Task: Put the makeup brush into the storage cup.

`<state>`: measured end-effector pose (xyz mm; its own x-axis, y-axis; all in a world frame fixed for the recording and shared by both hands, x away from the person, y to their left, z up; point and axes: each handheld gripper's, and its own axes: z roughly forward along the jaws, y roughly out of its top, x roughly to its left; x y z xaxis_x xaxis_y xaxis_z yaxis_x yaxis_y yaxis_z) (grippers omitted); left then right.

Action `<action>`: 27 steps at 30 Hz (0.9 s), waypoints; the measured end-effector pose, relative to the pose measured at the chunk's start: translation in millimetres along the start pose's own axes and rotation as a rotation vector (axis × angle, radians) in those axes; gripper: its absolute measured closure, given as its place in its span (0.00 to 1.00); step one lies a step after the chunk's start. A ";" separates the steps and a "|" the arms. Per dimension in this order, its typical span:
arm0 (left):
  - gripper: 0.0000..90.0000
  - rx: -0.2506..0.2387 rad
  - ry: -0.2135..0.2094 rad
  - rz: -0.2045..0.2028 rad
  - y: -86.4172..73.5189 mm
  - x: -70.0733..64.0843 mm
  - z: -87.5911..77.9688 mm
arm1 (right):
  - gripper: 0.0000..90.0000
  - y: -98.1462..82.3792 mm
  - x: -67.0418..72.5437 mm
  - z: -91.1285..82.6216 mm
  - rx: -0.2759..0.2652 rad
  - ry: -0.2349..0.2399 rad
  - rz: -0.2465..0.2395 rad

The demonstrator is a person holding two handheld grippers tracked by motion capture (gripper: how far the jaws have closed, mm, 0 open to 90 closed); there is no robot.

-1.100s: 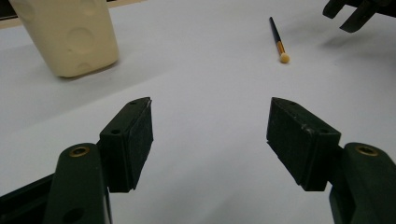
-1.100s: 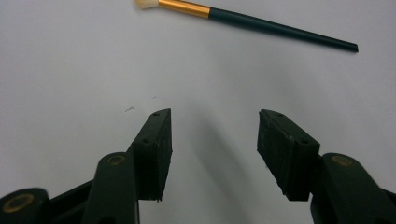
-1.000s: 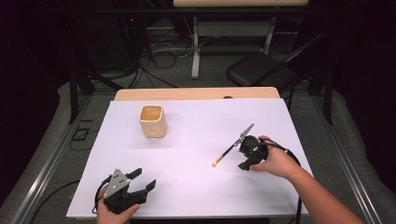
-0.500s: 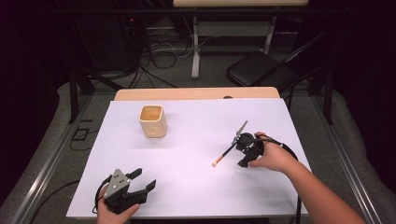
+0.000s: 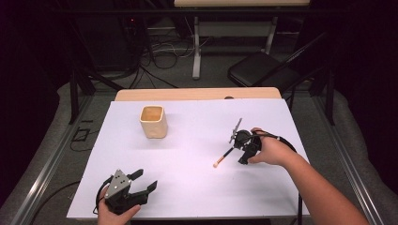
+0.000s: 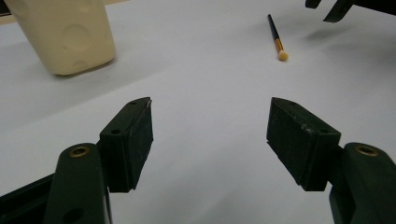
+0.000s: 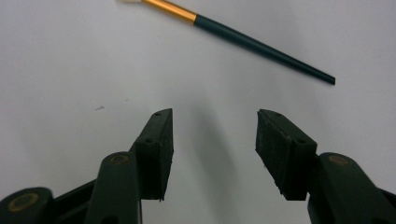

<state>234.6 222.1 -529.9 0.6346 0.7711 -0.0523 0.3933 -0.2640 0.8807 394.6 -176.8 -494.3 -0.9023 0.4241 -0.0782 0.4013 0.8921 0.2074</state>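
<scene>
Hand-held gripper (image 7: 212, 149) jaws apart over white table (image 7: 70, 70), brush (image 7: 243, 39) lying beyond, untouched

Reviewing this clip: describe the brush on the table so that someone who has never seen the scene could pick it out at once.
Start at the white table and go to its right half, just in front of the right gripper, whose jaws stand open. The brush lies flat there. It is thin, with a dark handle, a gold band and a pale tip, unlike the squat cream cup farther left.
</scene>
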 end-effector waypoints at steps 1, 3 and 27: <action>0.35 0.000 -0.001 0.000 0.0 0.0 0.1 | 0.52 0.0 0.0 0.0 0.000 0.000 0.000; 0.35 0.000 -0.001 0.001 0.0 0.1 0.1 | 0.52 2.5 -1.2 0.4 -0.004 0.010 0.001; 0.35 0.008 -0.008 0.006 0.1 -0.1 0.8 | 0.54 18.3 -6.4 0.8 0.047 -0.028 -0.127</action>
<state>235.1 221.5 -530.1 0.6421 0.7649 -0.0511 0.3948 -0.2728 0.8773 407.9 -163.1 -490.8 -0.9417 0.3109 -0.1285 0.2917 0.9449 0.1484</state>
